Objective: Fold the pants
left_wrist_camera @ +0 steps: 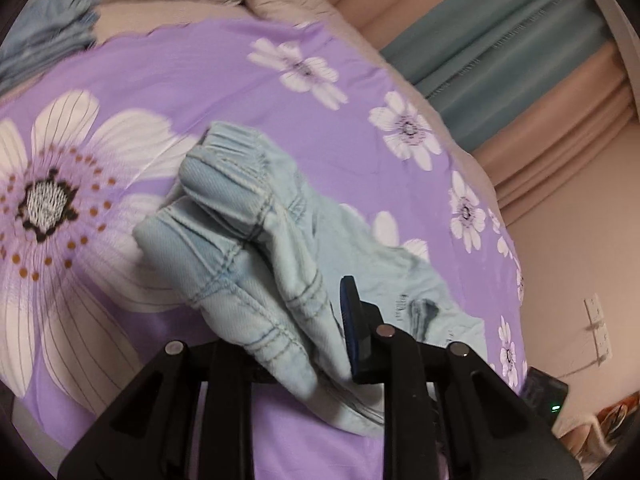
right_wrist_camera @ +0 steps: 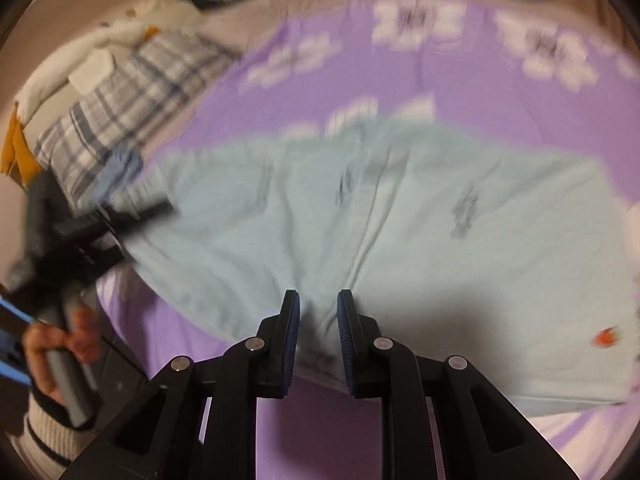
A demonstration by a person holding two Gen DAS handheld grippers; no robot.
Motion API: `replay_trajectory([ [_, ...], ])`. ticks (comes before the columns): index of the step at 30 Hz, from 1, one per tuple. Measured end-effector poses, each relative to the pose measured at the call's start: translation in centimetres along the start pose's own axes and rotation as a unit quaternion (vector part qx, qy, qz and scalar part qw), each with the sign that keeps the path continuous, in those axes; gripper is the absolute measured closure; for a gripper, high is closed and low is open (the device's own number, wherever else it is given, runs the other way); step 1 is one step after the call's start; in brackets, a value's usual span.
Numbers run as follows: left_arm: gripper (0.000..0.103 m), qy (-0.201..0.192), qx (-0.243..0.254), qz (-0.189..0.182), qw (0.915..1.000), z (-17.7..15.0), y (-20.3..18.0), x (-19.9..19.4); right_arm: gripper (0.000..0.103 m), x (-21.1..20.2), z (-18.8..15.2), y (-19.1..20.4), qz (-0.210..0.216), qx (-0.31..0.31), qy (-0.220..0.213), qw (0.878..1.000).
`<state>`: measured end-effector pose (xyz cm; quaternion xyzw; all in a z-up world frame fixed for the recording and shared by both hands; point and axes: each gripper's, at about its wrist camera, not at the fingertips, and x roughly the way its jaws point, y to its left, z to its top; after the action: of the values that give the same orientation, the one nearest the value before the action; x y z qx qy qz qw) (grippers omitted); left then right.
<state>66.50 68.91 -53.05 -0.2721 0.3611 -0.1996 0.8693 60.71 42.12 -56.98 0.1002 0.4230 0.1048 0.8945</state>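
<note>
Light blue pants [left_wrist_camera: 240, 236] lie on a purple flowered bedspread [left_wrist_camera: 160, 68]. In the left wrist view my left gripper [left_wrist_camera: 320, 340] is shut on the pants near the elastic waistband, which bunches up over the left finger; only the right finger [left_wrist_camera: 352, 320] shows. In the right wrist view the pants [right_wrist_camera: 400, 220] spread wide across the bed, blurred. My right gripper [right_wrist_camera: 318, 332] has its fingers a little apart with a fold of the pants' near edge between the blue pads. The left gripper [right_wrist_camera: 132, 216] shows at the pants' left end, held by a hand [right_wrist_camera: 60, 344].
A plaid pillow [right_wrist_camera: 128, 96] and a folded blue garment [left_wrist_camera: 52, 40] lie at the head of the bed. Curtains [left_wrist_camera: 520, 64] hang beyond the bed's far edge. White and orange items [right_wrist_camera: 24, 120] are piled beside the pillow. The bedspread [right_wrist_camera: 480, 88] extends past the pants.
</note>
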Motion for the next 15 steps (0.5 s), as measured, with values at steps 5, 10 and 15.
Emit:
replay_trajectory([
  [5, 0.081, -0.013, 0.05, -0.011, 0.9986, 0.5, -3.4, -1.2, 0.083, 0.2, -0.7, -0.7, 0.009, 0.008, -0.004, 1.0],
  [10, 0.08, -0.023, 0.109, -0.028, 0.9934, 0.4, -7.3, -1.9, 0.067, -1.3, -0.9, -2.1, 0.048, 0.047, -0.017, 0.998],
  [15, 0.079, -0.019, 0.169, -0.038, 0.9847, -0.4, -11.2, -1.4, 0.053, -3.2, -1.4, -4.5, 0.087, 0.105, -0.067, 0.988],
])
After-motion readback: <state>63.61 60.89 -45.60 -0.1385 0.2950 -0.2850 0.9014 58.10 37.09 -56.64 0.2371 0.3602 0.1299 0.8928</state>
